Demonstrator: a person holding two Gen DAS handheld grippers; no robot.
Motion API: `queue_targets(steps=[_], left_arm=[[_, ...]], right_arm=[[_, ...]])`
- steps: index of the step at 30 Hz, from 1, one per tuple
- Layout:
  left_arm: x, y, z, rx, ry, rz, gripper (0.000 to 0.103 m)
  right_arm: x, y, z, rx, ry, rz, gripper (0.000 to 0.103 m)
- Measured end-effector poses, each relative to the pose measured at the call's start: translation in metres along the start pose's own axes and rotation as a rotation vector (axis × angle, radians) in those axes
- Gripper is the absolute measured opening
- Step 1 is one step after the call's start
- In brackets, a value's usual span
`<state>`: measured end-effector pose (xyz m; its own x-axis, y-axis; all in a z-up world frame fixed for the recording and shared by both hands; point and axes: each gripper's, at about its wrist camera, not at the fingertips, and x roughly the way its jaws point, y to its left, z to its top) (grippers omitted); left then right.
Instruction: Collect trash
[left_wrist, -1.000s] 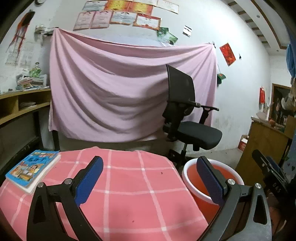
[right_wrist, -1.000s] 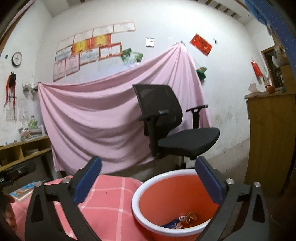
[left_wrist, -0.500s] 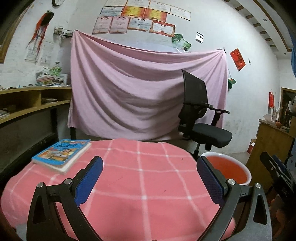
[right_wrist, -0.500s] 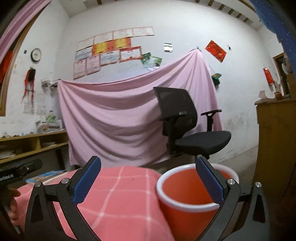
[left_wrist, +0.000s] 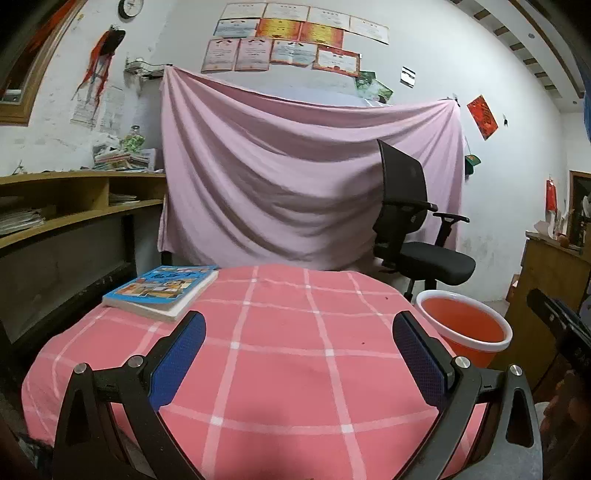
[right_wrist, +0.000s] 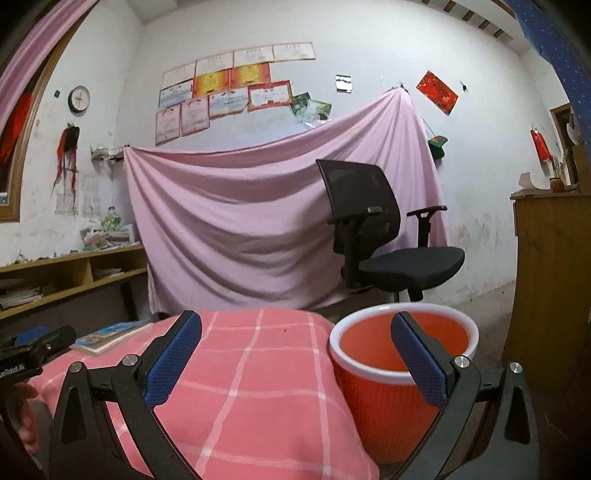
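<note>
Both the left gripper (left_wrist: 297, 332) and right gripper (right_wrist: 295, 332) are spread wide, holding nothing. The orange trash bin (right_wrist: 402, 354) sits at 3 o'clock off the pink checked table (left_wrist: 280, 354), and a children's book (left_wrist: 160, 290) lies at 10 o'clock.

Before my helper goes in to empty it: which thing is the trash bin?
Find the table under the pink checked cloth. On the floor by its right edge, before the black office chair, stands the bin: a round orange bucket with a white rim.
</note>
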<state>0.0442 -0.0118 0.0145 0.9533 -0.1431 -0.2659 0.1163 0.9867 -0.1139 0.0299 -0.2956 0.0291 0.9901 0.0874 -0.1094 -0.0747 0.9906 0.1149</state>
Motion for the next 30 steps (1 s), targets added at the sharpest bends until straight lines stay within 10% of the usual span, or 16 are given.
queue_targets(steps=[30], left_arm=[[0.009, 0.007, -0.025, 0.032, 0.067, 0.008, 0.099]], right_arm=[[0.011, 0.025, -0.029, -0.024, 0.129, 0.028, 0.103]])
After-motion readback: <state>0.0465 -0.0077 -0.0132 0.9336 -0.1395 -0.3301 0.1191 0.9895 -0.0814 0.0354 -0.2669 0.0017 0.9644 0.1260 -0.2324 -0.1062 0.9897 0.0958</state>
